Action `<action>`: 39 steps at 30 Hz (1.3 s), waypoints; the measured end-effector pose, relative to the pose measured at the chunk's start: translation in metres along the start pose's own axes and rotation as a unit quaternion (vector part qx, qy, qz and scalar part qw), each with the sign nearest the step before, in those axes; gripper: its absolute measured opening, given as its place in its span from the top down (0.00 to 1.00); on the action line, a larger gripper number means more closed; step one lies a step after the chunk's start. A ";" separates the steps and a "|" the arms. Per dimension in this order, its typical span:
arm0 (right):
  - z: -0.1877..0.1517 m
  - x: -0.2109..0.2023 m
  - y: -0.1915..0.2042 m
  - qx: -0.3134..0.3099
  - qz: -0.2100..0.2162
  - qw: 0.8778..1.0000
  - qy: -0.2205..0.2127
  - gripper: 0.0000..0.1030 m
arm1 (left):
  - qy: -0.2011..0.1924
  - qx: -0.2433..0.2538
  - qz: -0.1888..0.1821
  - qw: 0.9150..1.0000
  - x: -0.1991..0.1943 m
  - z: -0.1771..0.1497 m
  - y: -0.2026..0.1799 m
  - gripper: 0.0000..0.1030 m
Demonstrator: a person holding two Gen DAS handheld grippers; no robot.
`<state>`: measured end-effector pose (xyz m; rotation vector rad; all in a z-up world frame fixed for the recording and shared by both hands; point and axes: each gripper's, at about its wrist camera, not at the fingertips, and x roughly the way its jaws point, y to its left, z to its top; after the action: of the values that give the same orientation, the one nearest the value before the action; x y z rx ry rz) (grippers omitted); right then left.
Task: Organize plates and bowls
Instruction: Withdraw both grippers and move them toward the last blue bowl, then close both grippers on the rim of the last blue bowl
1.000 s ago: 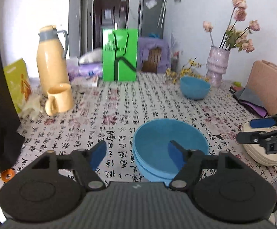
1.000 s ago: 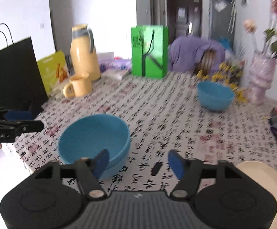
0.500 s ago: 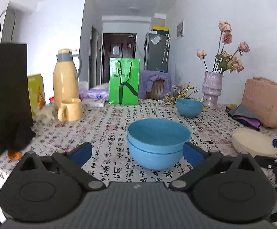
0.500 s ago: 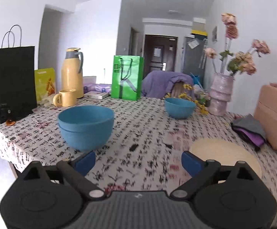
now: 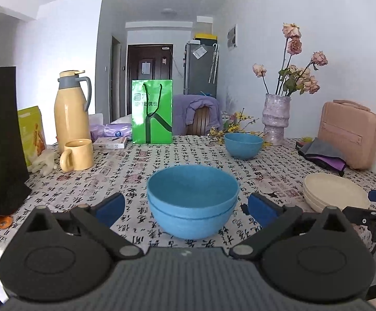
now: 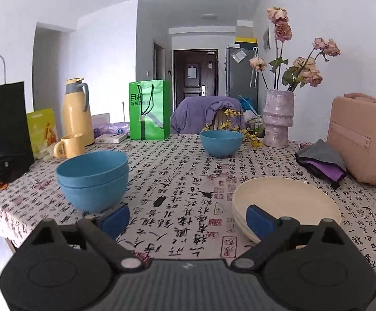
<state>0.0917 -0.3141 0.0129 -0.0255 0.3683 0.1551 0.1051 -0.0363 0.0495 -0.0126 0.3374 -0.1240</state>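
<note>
Two nested blue bowls [image 5: 192,202] stand on the patterned tablecloth just in front of my left gripper [image 5: 186,208], which is open and empty, its pads either side of the stack. The stack also shows in the right wrist view [image 6: 93,178]. A single blue bowl [image 5: 243,145] stands farther back, and it also shows in the right wrist view [image 6: 221,142]. A stack of cream plates [image 6: 286,204] lies at the near right, and it also shows in the left wrist view [image 5: 335,193]. My right gripper [image 6: 188,220] is open and empty, its right pad in front of the plates' rim.
A yellow mug [image 5: 77,154], a yellow thermos [image 5: 70,111], a black paper bag [image 5: 0,140] and a snack packet stand at the left. A green bag [image 5: 152,111], a vase of dried roses [image 5: 276,121] and a pink case [image 5: 350,133] on folded cloths line the back and right.
Both grippers have dropped from looking down on the table to a low level view and have opened wider. The left gripper has drawn back from the bowl stack.
</note>
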 end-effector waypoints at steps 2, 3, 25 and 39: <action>0.005 0.007 -0.006 0.007 -0.003 1.000 0.001 0.06 | 0.003 0.001 -0.002 1.000 0.008 0.007 -0.001 0.00; 0.008 0.011 -0.010 0.011 -0.003 1.000 0.002 0.06 | 0.006 -0.001 -0.004 1.000 0.014 0.011 -0.001 0.00; 0.162 0.223 -0.155 0.134 0.031 0.985 0.106 0.07 | 0.174 -0.034 -0.110 0.978 0.293 0.181 -0.043 0.00; 0.180 0.451 -0.224 0.317 0.034 0.920 0.226 0.30 | 0.285 -0.063 -0.145 0.946 0.523 0.191 -0.089 0.11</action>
<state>0.6061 -0.4601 0.0179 0.6045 0.8696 0.0901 0.6469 -0.1902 0.0600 -0.1551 0.9225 -0.4011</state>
